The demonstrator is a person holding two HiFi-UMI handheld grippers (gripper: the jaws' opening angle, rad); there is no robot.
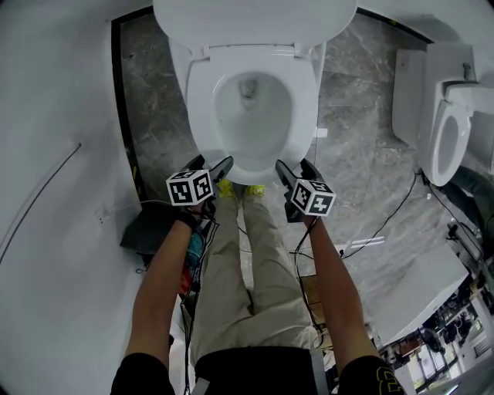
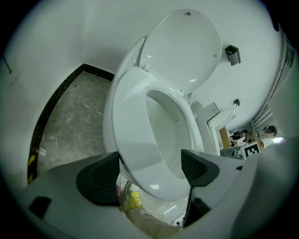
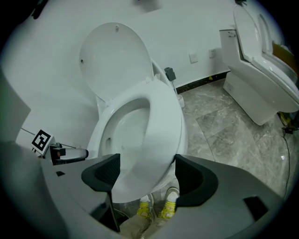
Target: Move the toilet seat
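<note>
A white toilet stands ahead with its lid raised against the wall. The toilet seat lies down over the bowl. My left gripper is at the seat's front left edge and my right gripper at its front right edge. In the left gripper view, the left gripper is open and the seat passes between its dark pads. The right gripper view shows the right gripper open too, with the seat between its jaws under the lid.
A second white toilet stands at the right on the grey marble floor. The white wall is close on the left, with a dark bag at its foot. Cables trail across the floor. Yellow shoes are under the bowl's front.
</note>
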